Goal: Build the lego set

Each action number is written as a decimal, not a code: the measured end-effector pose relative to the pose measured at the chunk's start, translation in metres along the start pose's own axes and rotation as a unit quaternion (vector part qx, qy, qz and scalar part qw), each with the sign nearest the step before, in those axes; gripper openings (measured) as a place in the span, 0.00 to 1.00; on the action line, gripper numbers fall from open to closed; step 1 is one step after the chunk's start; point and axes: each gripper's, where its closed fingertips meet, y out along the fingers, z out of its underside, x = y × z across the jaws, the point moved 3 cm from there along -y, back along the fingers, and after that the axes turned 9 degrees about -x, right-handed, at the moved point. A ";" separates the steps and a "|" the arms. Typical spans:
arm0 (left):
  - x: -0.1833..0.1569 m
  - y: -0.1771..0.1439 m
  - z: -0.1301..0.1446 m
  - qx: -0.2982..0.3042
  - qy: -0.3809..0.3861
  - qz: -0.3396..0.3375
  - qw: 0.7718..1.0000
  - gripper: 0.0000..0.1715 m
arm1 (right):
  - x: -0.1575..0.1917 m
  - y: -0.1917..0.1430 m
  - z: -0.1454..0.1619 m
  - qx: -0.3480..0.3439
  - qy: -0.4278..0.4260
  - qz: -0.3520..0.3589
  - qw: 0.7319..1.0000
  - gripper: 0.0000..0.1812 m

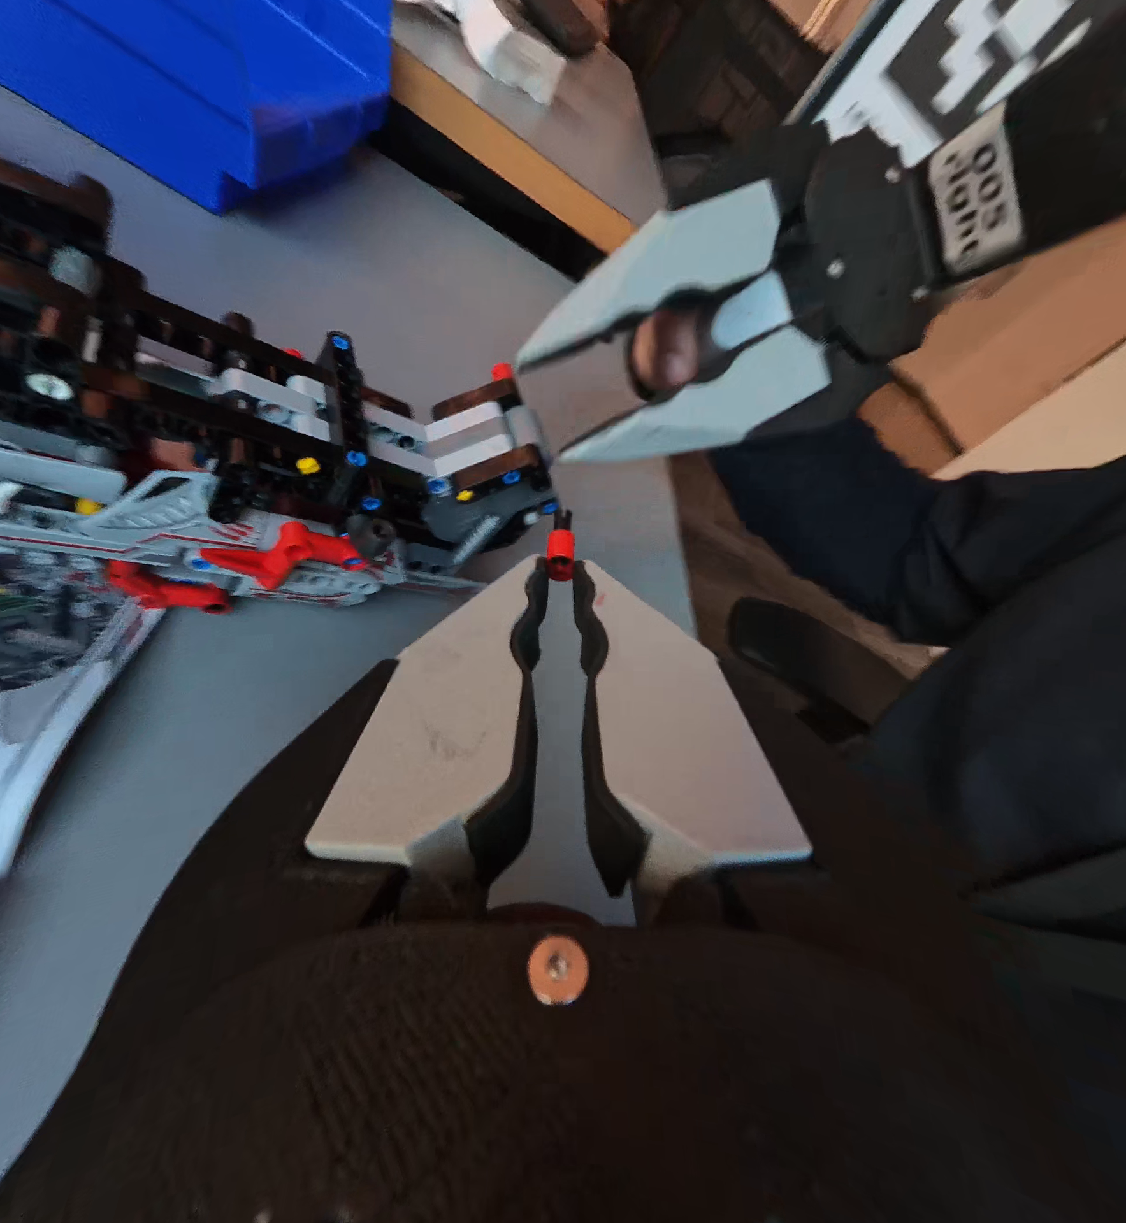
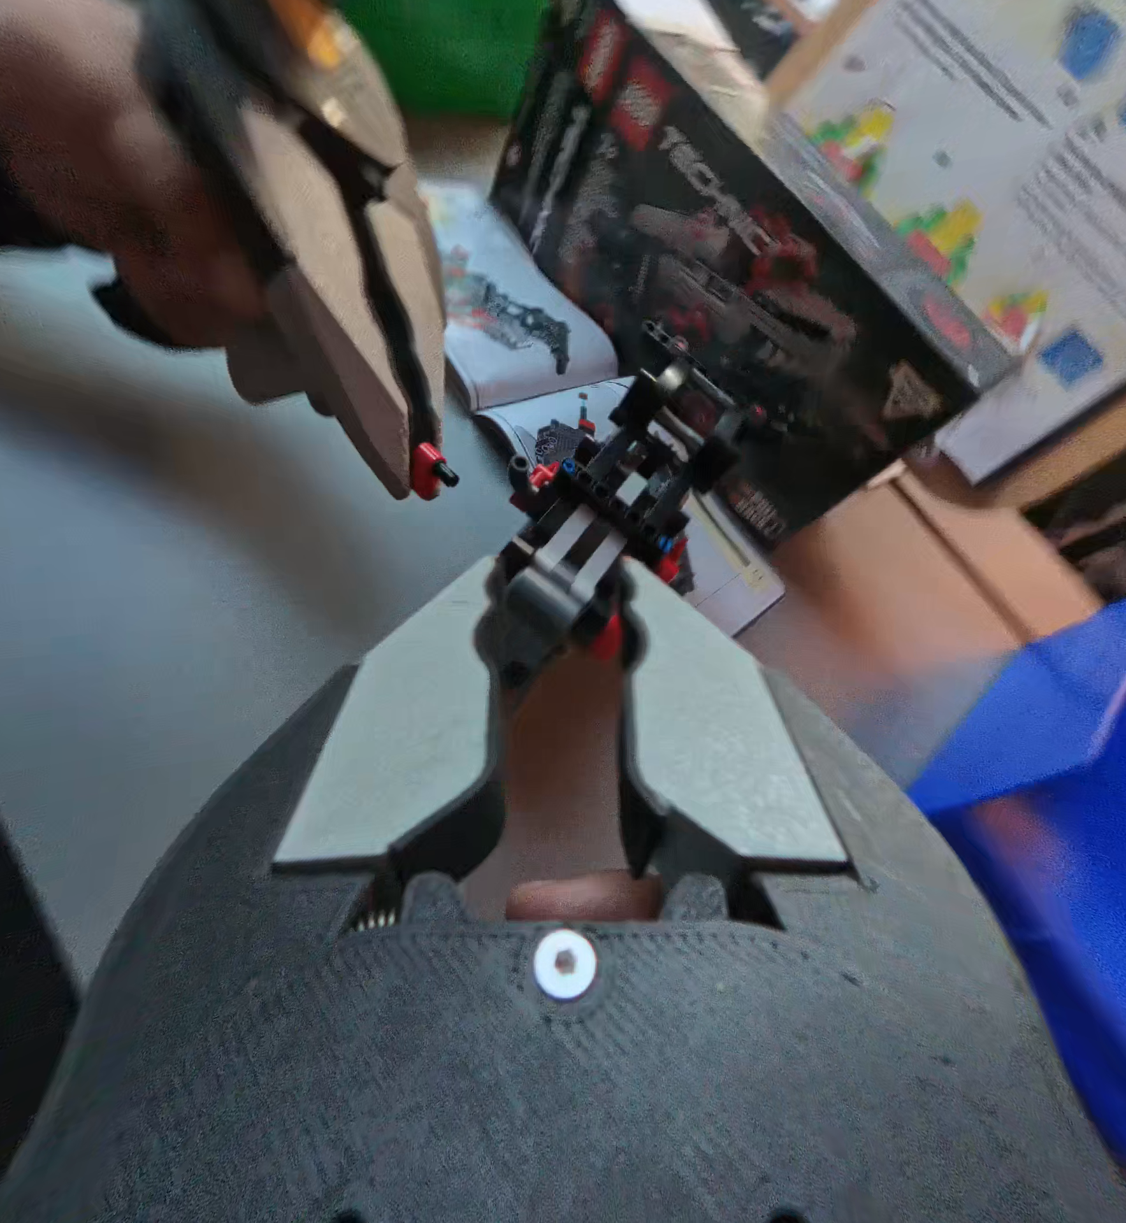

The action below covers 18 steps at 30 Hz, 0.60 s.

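While the model's end (image 1: 480, 437) is clamped by the right gripper (image 1: 540, 410), the red pin (image 1: 559, 552), pinched in the left gripper (image 1: 559, 570), should be lined up squarely with a hole, then pressed straight.

Half-built lego model (image 1: 322, 430) and a small red connector (image 1: 559, 554)

Black-grey model at nine o'clock; red connector with black pin centred, just beside its near end.

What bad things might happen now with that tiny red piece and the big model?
1. The left gripper pinches the small red piece only by its very tips, so it may pop out when pushed in.
2. The right gripper holds the lego model by one end; a push there might make it tilt or slip.
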 end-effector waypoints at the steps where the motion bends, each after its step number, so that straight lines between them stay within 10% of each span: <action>1: 0.005 -0.002 0.003 0.008 0.025 -0.021 0.999 0.02 | 0.004 -0.004 0.004 -0.011 0.049 0.009 0.999 0.26; 5: 0.010 0.002 0.010 0.022 0.072 -0.057 0.996 0.02 | 0.008 -0.004 0.026 0.034 0.071 0.126 0.989 0.35; 9: -0.002 0.009 0.001 -0.015 0.028 -0.031 0.999 0.02 | 0.008 -0.021 0.005 -0.005 -0.002 0.220 0.975 0.22; 14: -0.007 0.012 0.002 -0.046 -0.019 -0.014 0.999 0.02 | 0.048 -0.014 -0.007 -0.055 0.031 0.086 0.994 0.15; 18: -0.010 0.008 -0.005 -0.078 0.127 -0.073 0.986 0.02 | 0.051 -0.015 -0.018 -0.157 0.332 0.001 0.930 0.04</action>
